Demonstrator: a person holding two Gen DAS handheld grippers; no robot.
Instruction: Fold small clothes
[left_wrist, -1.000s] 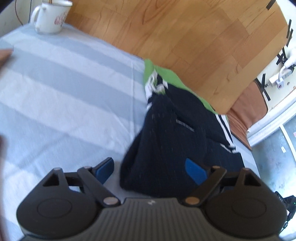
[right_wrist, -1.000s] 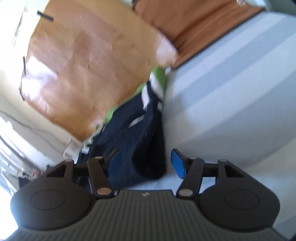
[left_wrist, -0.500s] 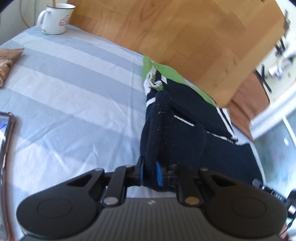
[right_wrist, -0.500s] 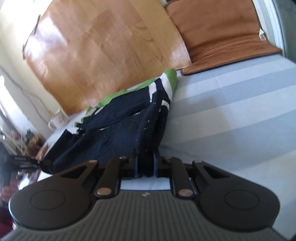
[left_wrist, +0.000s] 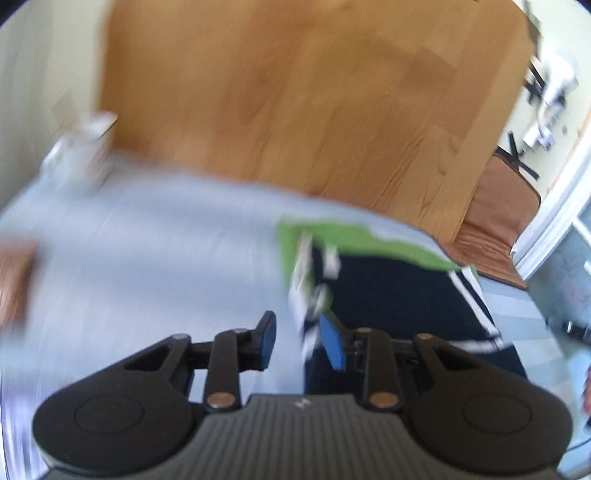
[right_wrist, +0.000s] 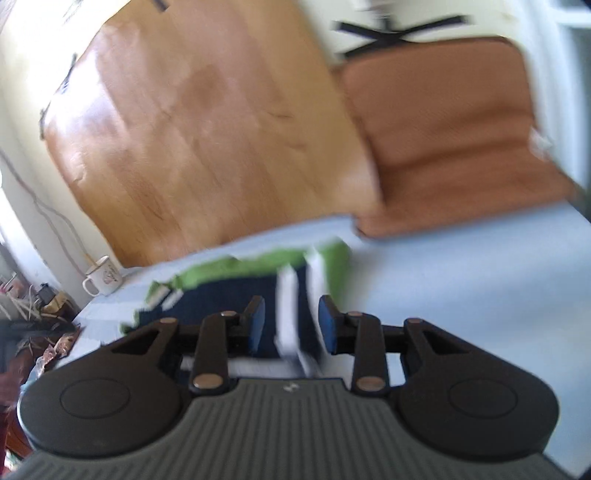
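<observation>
A small navy garment (left_wrist: 399, 295) with a green band and white stripes lies flat on the striped bed sheet (left_wrist: 147, 240), blurred by motion. My left gripper (left_wrist: 300, 338) hovers over its left edge with the jaws opening. A strip of white-and-green hem shows in the gap, and the blue pads (left_wrist: 267, 332) do not press on it. In the right wrist view the same garment (right_wrist: 229, 299) lies below my right gripper (right_wrist: 291, 325), whose jaws are also opening. Navy cloth with white stripes shows between those pads (right_wrist: 327, 325), untouched.
A wooden board (left_wrist: 295, 92) leans on the wall behind the bed. A white mug (right_wrist: 103, 280) stands at the bed's far left corner. A brown cushion (right_wrist: 450, 140) rests at the far right. A brown packet (left_wrist: 14, 277) lies at the left edge.
Half a second ago both grippers were shut on the garment's near edge. Now both stand apart and higher, and the garment lies flat with its edge carried toward the green band.
</observation>
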